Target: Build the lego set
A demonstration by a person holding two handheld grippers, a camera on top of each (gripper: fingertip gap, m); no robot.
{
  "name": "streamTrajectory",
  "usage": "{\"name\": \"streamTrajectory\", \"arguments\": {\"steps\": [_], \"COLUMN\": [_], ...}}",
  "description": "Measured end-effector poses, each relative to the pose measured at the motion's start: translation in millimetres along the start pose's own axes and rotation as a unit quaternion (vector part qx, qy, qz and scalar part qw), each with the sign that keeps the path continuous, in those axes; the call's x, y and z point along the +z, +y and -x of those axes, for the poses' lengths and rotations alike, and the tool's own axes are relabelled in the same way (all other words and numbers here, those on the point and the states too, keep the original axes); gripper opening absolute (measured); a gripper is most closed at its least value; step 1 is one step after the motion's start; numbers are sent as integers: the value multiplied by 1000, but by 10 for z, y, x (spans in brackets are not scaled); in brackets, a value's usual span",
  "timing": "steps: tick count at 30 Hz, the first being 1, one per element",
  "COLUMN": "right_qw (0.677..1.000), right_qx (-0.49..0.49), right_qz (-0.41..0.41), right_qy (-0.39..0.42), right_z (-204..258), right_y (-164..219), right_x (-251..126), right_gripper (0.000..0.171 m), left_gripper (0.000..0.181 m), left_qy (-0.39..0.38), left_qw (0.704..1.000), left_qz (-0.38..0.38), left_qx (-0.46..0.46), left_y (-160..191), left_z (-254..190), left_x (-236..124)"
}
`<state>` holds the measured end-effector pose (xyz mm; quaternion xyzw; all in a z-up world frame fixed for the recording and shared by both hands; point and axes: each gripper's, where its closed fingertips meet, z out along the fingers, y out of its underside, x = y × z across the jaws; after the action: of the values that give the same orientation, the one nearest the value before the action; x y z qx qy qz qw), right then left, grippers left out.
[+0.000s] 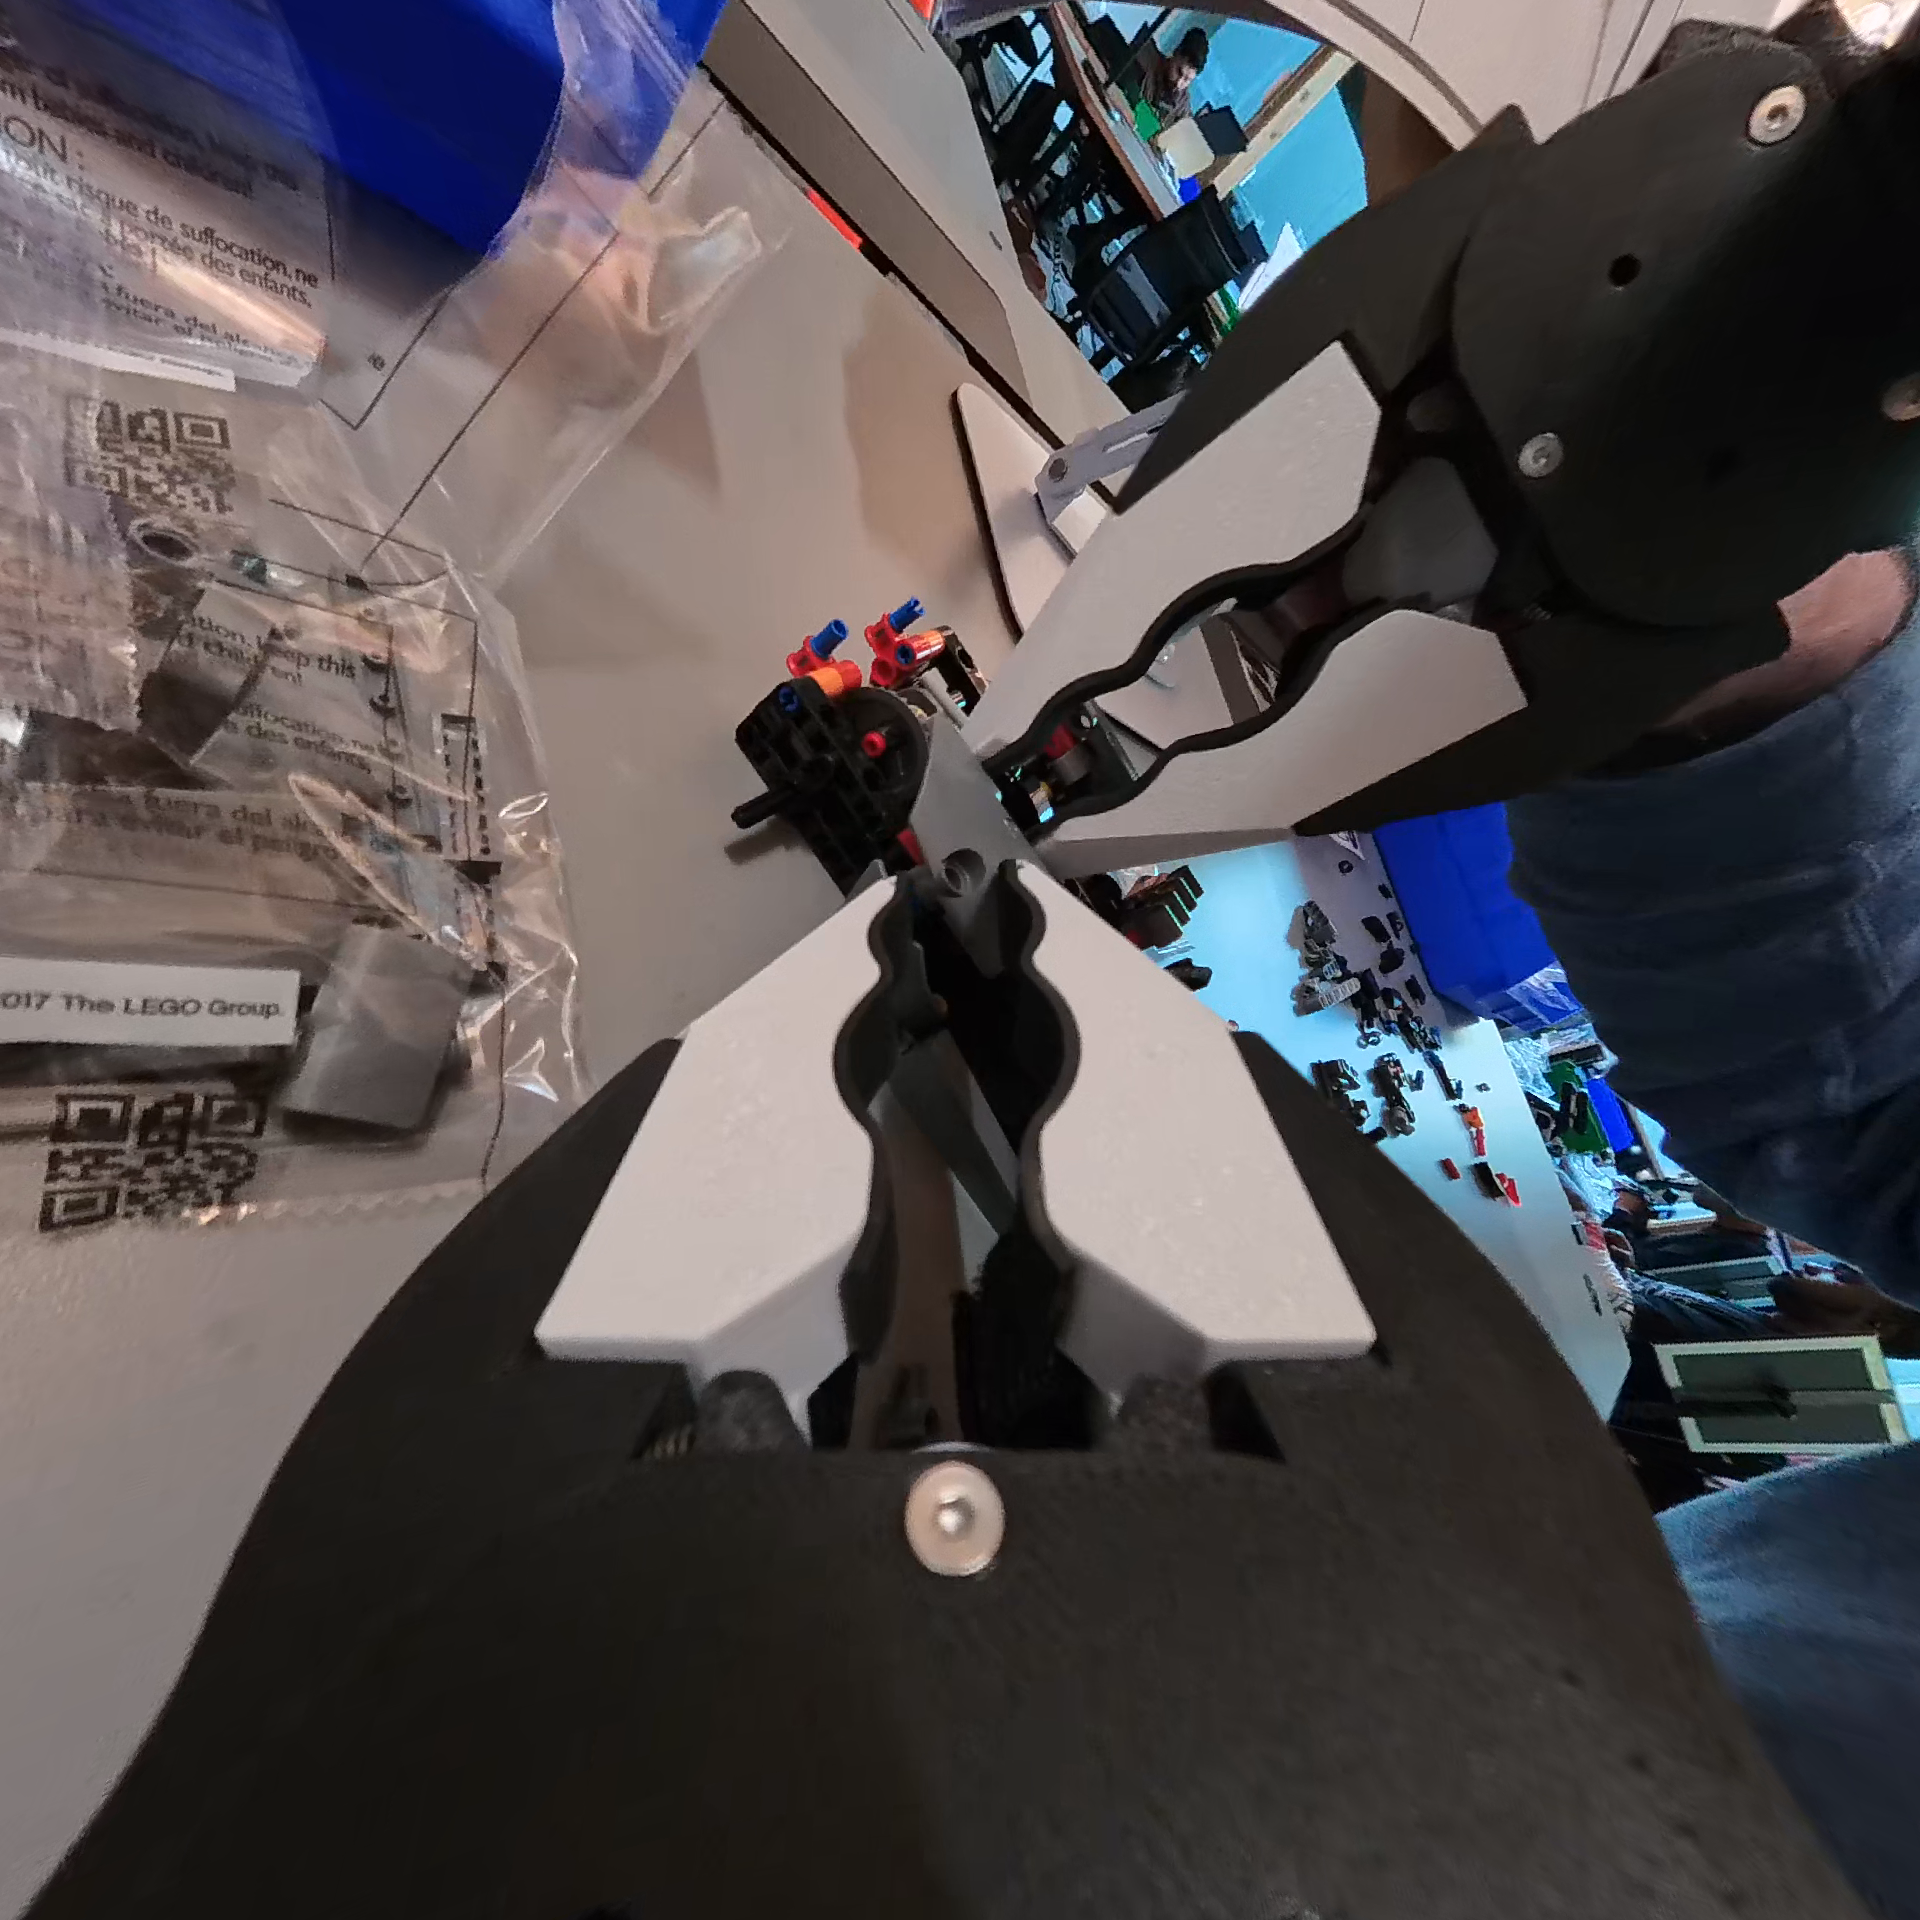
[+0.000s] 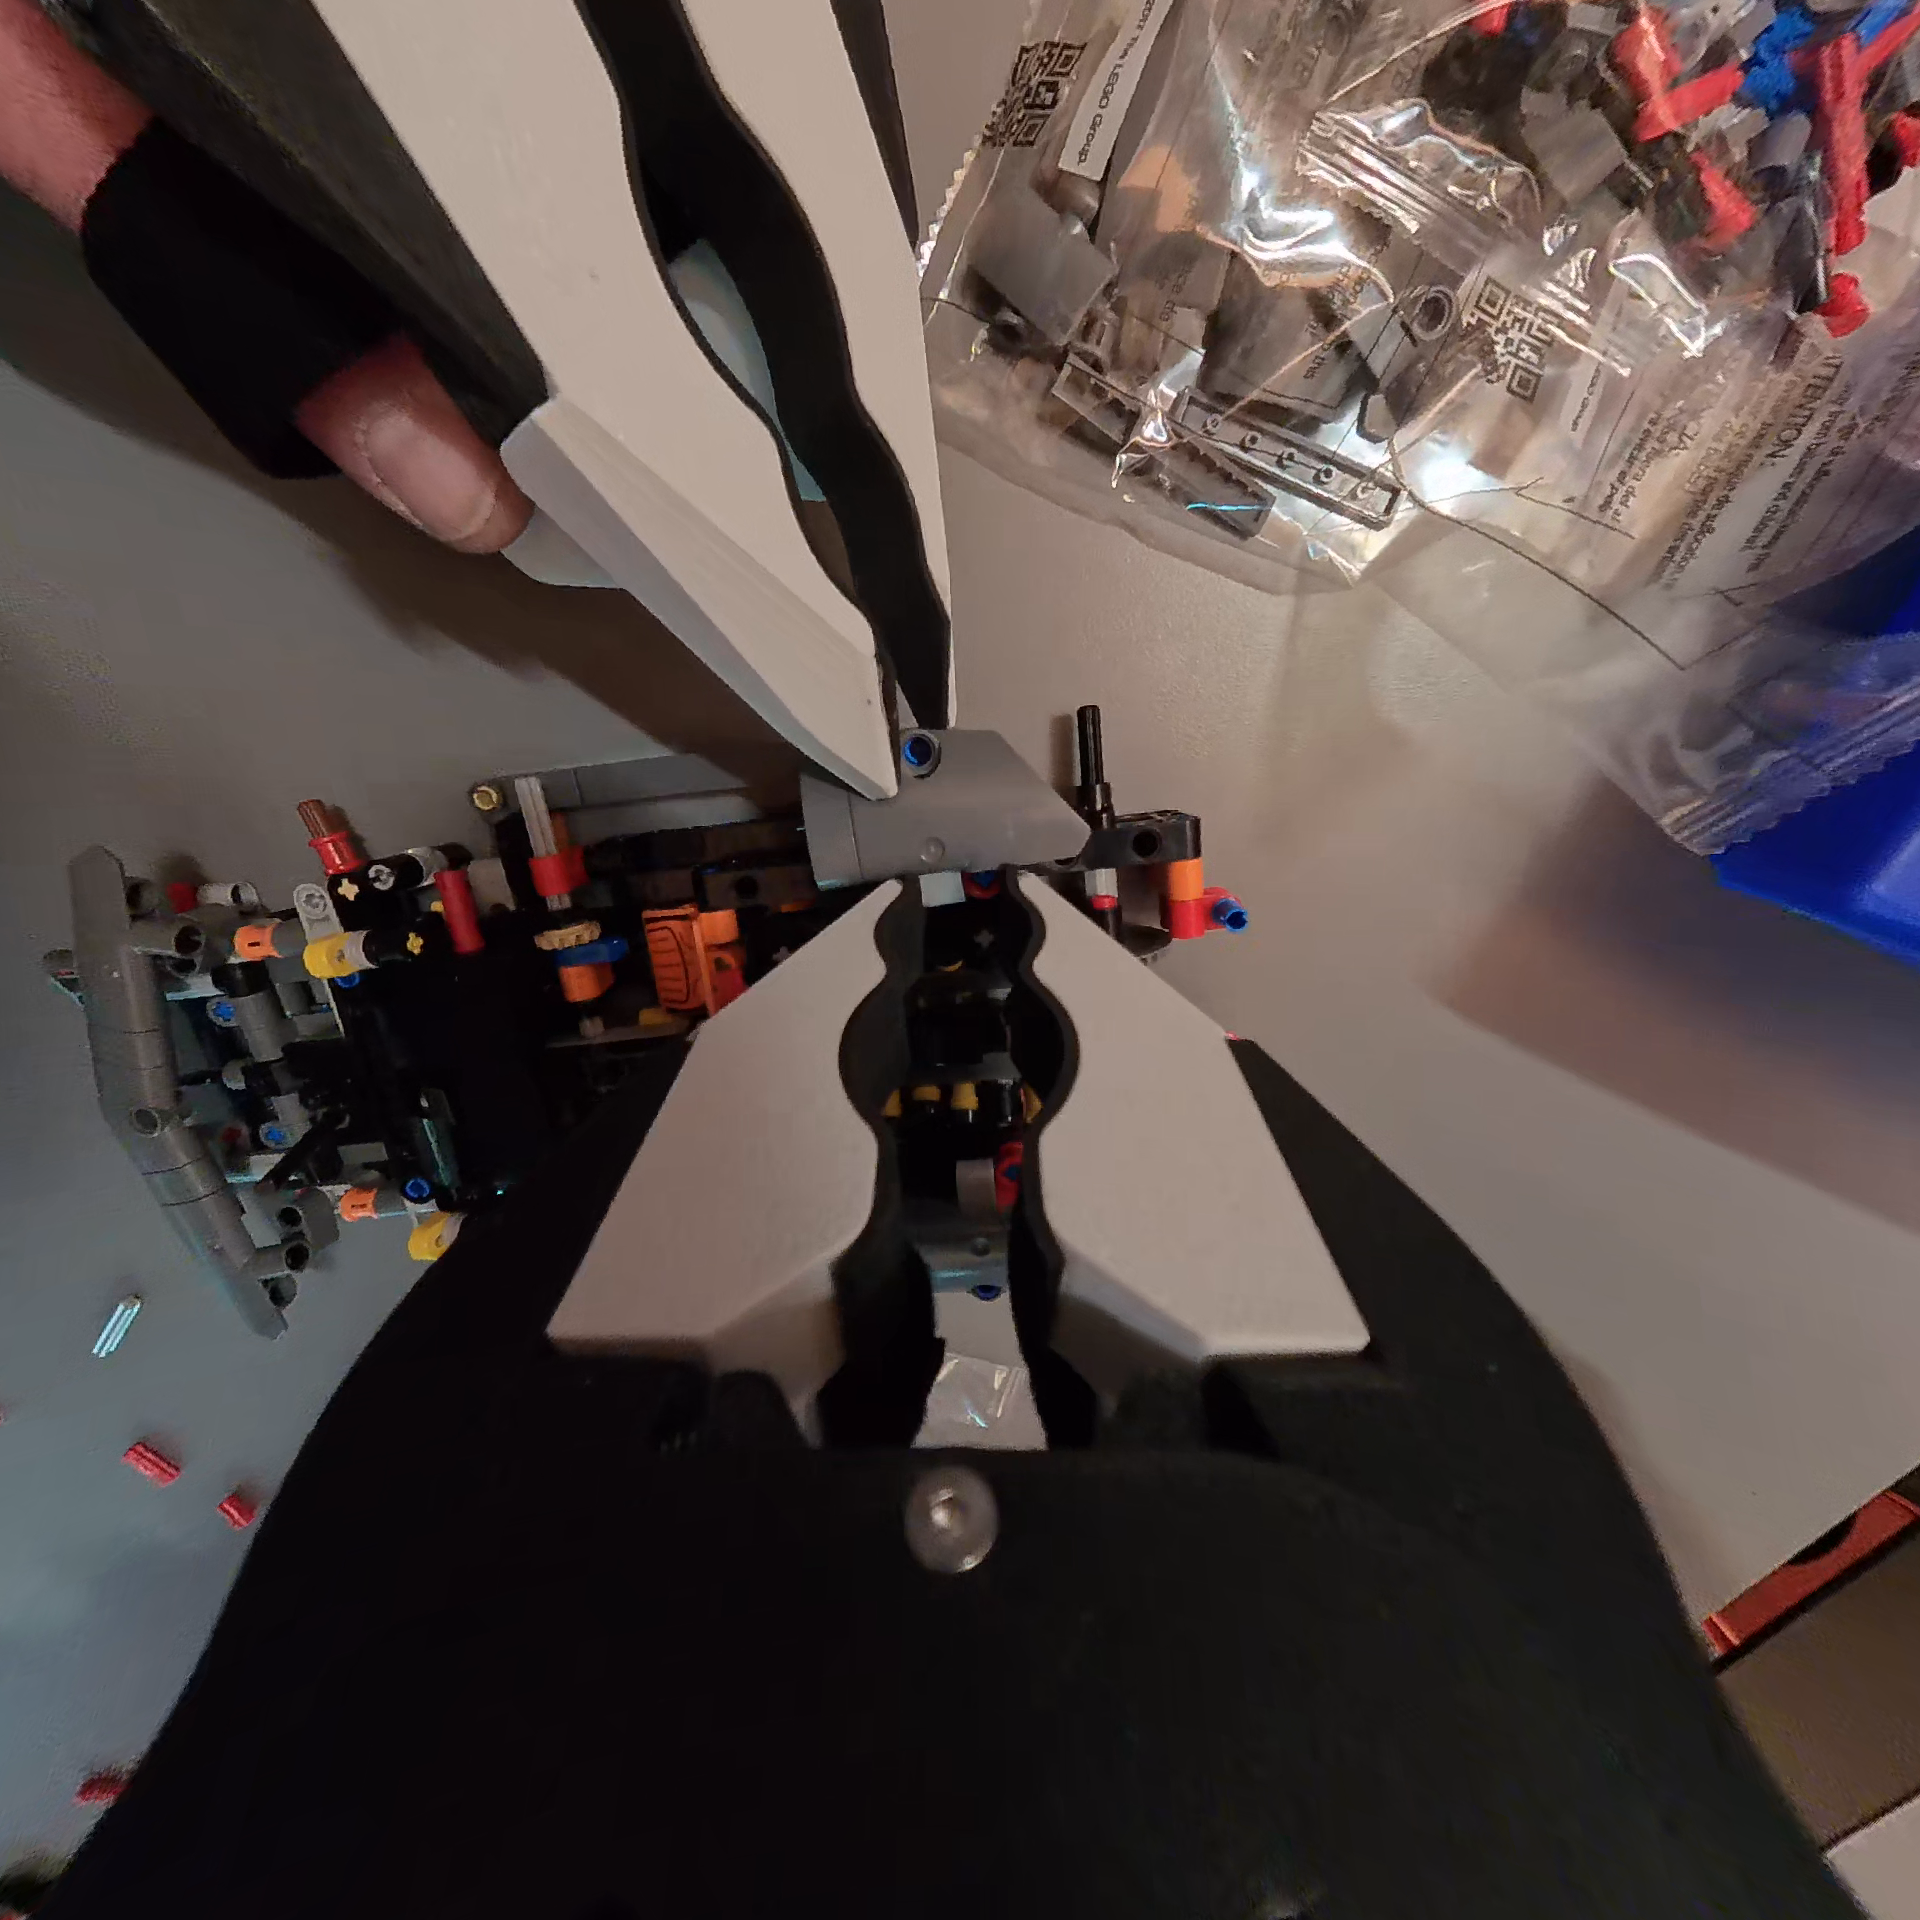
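Observation:
A partly built Lego Technic chassis (image 2: 416,987), black and grey with orange, red, yellow and blue pins, lies on the white table. Its end with red and blue connectors also shows in the left wrist view (image 1: 831,748). A dark grey angled panel (image 2: 945,821) sits at that end of the model and also shows in the left wrist view (image 1: 961,821). My left gripper (image 1: 951,883) is shut on the panel's edge; in the right wrist view it comes in from the upper left (image 2: 904,743). My right gripper (image 2: 951,883) is shut on the model just under the panel, and enters the left wrist view from the right (image 1: 997,774).
Clear bags of Lego parts (image 2: 1351,312) lie close by, also in the left wrist view (image 1: 208,779), next to a blue bin (image 2: 1829,873). Loose red pins (image 2: 151,1460) and a grey axle (image 2: 116,1325) lie near the chassis. A person's jeans leg (image 1: 1714,987) is at the right.

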<state>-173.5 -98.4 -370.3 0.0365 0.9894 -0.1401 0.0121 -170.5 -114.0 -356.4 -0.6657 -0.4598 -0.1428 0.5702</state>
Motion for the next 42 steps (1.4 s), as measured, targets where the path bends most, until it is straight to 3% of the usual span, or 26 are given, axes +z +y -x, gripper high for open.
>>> {"name": "streamTrajectory", "arguments": {"steps": [1, 6, 17, 42], "right_qw": [1000, 1000, 995, 994], "right_qx": [2, 20, 39, 21], "right_qz": [-2, -22, -94, -104], "right_qy": [1, 6, -14, -6], "right_z": [-1, -40, -16, -39], "right_y": [-3, -6, -15, 13], "right_x": [-1, -40, -85, -138], "right_gripper": [12, 19, 10, 8], "left_gripper": [14, 14, 14, 13], "left_qy": [2, 10, 18, 27], "left_qw": [1000, 1000, 1000, 999], "left_qz": [1, 7, 11, 20], "left_qx": [-3, -5, -4, -6], "left_y": [-1, -5, -30, -52], "left_z": [0, -2, 4, 13], "left_x": [-1, 5, 23, 57]}}
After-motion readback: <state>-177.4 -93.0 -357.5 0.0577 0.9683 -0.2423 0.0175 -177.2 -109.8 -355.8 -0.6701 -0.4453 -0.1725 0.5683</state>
